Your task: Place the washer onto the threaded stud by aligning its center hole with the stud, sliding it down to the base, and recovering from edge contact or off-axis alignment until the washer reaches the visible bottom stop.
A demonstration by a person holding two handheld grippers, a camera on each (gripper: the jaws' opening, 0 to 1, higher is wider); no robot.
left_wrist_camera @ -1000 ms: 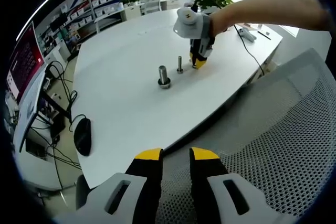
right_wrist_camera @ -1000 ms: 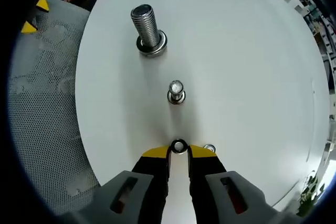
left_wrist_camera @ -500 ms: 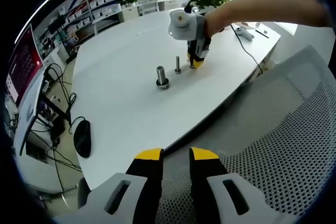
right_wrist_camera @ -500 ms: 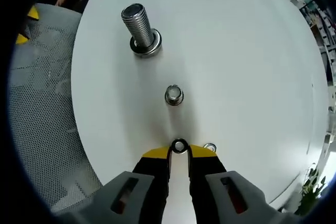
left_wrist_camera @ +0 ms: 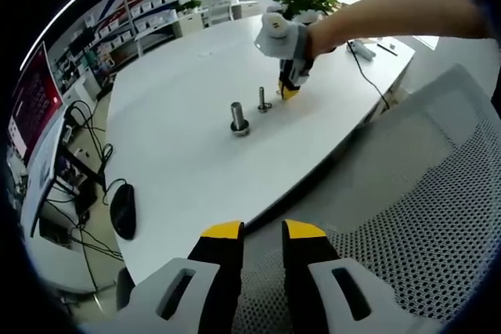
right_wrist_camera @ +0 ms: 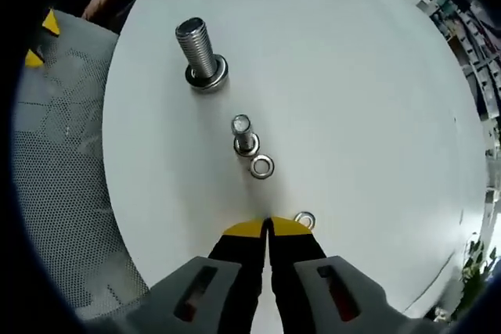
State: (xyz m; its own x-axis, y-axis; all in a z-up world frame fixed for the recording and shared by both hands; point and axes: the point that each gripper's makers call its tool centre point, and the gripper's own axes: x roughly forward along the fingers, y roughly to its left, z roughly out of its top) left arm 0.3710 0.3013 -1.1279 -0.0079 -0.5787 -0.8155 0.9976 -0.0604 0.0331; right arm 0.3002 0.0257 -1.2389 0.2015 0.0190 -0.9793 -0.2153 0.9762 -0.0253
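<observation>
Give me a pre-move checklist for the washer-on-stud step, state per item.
1. Washer held by right tool: not ok. The jaws are shut with nothing between them.
2. Washer on small stud: not ok. One washer lies flat on the table beside the stud's base.
3. Spare available: ok. A second washer lies by the right tool's tip.
4. Small stud upright: ok.
5. Large stud clear of the path: ok, it stands apart, farther along the table.
6. Left tool out of the way: ok. It hangs over a mesh chair, off the table.
</observation>
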